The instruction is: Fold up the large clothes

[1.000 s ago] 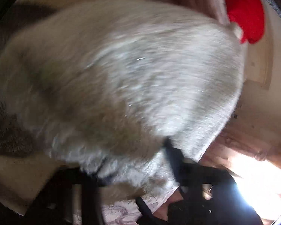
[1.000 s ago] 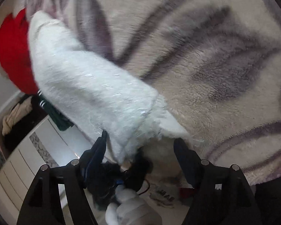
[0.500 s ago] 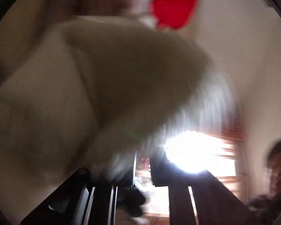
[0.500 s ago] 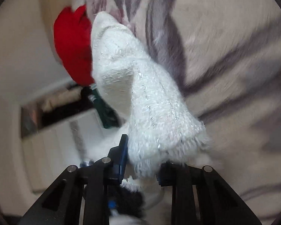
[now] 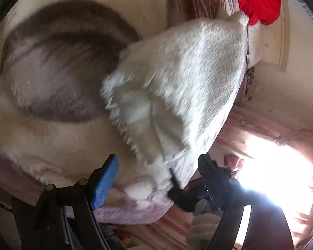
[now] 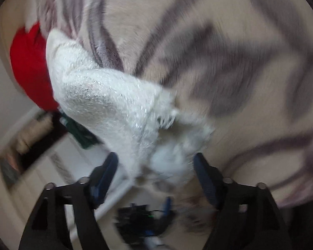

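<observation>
Left gripper [image 5: 158,166]: jaws spread wide, holding nothing; blue pad of one finger exposed. The white fuzzy garment [image 5: 177,83] lies folded just ahead of the jaws, its fringed hem reaching down between the fingertips. Right gripper [image 6: 155,166]: jaws also wide apart; the garment's shaggy edge [image 6: 114,95] sits in the gap, but the blur hides any contact with the pads. Under and beyond the garment, a cream blanket with grey streaks [image 6: 229,62]. Farthest out, a red cushion [image 5: 258,0].
</observation>
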`<action>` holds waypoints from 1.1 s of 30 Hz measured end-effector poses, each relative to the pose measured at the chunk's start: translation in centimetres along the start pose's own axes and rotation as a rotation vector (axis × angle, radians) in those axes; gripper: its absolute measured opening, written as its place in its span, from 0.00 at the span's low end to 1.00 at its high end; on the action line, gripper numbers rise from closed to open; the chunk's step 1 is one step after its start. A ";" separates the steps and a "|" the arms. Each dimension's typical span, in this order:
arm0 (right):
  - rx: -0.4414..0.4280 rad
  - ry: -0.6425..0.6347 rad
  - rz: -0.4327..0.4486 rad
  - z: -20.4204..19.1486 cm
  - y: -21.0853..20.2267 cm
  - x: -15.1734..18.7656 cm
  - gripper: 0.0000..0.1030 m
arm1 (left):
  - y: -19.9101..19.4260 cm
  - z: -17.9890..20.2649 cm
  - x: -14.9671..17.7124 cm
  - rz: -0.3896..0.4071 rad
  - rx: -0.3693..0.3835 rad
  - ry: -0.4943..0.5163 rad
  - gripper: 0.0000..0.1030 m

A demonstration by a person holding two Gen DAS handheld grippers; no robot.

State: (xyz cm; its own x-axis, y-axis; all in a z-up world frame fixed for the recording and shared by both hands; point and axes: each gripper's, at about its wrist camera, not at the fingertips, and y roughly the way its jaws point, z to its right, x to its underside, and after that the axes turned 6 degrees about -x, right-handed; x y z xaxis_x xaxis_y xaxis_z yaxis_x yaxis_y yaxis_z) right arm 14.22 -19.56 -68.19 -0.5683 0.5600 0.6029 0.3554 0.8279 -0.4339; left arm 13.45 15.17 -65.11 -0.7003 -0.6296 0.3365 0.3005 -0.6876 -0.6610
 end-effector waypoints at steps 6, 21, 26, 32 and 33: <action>-0.056 0.158 0.011 3.0 5.5 -1.0 0.79 | 5.3 0.2 -0.9 -0.011 0.084 -0.174 0.75; -0.350 -0.663 0.013 -9.8 5.2 3.0 0.24 | 4.0 4.9 -3.0 0.155 0.600 0.197 0.20; -0.207 -0.619 0.000 -7.1 6.8 0.6 0.25 | 8.7 -0.6 -4.5 0.092 0.368 0.153 0.21; -0.080 -0.443 -0.022 -3.8 6.0 -0.4 0.59 | 7.3 -0.2 -4.3 -0.021 0.218 0.142 0.46; -0.006 -0.414 -0.018 -3.6 5.6 -0.2 0.71 | 6.7 -0.7 -4.1 -0.032 0.177 0.112 0.57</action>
State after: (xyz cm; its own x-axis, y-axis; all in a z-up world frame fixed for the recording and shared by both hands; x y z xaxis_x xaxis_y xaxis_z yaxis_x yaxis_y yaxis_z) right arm 19.00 -14.93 -68.26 -0.8244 0.4864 0.2894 0.3464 0.8380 -0.4216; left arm 17.94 13.40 -71.39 -0.7757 -0.5692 0.2725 0.3790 -0.7655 -0.5200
